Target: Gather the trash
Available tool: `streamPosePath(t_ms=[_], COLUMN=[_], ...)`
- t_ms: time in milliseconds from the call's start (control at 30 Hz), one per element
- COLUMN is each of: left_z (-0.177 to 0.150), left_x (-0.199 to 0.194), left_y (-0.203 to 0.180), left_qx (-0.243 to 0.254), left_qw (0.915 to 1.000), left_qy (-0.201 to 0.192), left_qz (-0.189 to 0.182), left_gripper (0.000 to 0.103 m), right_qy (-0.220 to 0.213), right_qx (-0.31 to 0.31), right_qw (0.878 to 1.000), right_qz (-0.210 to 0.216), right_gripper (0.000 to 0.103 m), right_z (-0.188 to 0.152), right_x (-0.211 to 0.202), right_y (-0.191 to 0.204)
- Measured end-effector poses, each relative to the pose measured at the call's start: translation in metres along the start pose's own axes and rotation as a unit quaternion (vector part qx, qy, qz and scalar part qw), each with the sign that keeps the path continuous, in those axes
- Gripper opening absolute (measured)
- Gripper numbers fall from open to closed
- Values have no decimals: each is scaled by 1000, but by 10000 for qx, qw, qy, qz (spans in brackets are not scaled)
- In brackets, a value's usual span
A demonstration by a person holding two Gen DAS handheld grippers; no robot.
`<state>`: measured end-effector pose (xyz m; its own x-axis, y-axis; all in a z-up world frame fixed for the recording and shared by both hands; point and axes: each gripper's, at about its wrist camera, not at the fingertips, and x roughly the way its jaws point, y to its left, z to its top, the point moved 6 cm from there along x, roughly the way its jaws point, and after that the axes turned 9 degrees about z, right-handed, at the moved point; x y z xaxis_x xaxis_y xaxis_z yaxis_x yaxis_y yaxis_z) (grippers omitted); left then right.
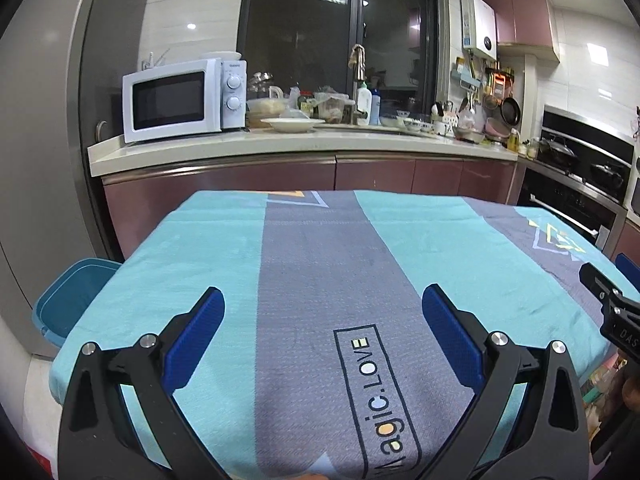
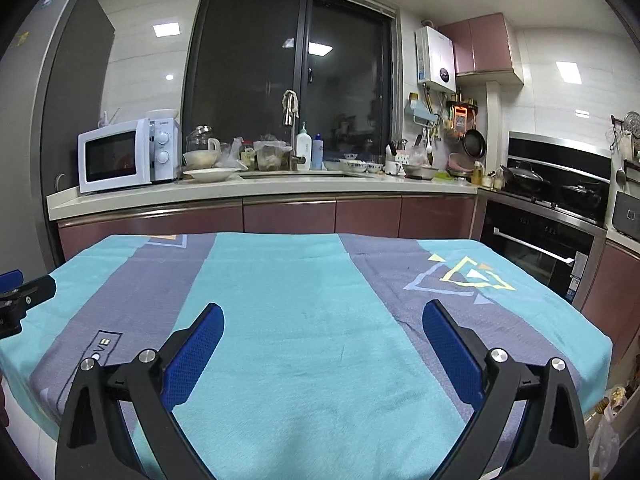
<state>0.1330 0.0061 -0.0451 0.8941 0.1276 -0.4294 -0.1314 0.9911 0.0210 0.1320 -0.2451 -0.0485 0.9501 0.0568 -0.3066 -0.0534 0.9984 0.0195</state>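
My left gripper (image 1: 323,296) is open and empty, held above the near part of a table covered with a teal and grey striped cloth (image 1: 312,264). My right gripper (image 2: 323,312) is open and empty above the same cloth (image 2: 296,300). No trash shows on the cloth in either view. A blue bin (image 1: 74,296) stands on the floor beside the table's left edge. The right gripper shows at the right edge of the left wrist view (image 1: 612,300). The left gripper's tip shows at the left edge of the right wrist view (image 2: 24,292).
A kitchen counter (image 1: 280,144) runs behind the table with a white microwave (image 1: 180,100), bowls, bottles and a sink tap. An oven and stove (image 2: 552,220) stand at the right. Bags and packets (image 2: 608,420) lie on the floor by the table's right corner.
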Motion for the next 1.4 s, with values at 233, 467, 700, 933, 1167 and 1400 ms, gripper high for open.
streamPosePath(t_ms=[233, 467, 700, 933, 1167, 1400], left_z=[-3, -11, -22, -30, -31, -30], left_x=[-31, -60, -81, -93, -97, -97], left_y=[16, 21, 15, 15, 17, 18], left_qx=[29, -51, -52, -90, -111, -125], left_qw=[9987, 9954, 9931, 9918, 9908, 9907], left_qy=[-469, -943, -1174, -1272, -1347, -1357], left_qz=[180, 144, 10, -14, 32, 15], left_gripper=[97, 97, 97, 97, 97, 97], right_qy=[-171, -321, -750, -1235, -1177, -1139], right_qx=[-49, -48, -130, -297, -340, -342], right_qw=[9998, 9993, 9971, 9919, 9923, 9928], right_qz=[104, 157, 77, 53, 153, 157], right_gripper=[96, 96, 96, 96, 96, 96], right_z=[0, -3, -1, 4, 2, 3], right_x=[-15, -28, -50, -71, -70, -69], right_y=[16, 27, 33, 39, 43, 43])
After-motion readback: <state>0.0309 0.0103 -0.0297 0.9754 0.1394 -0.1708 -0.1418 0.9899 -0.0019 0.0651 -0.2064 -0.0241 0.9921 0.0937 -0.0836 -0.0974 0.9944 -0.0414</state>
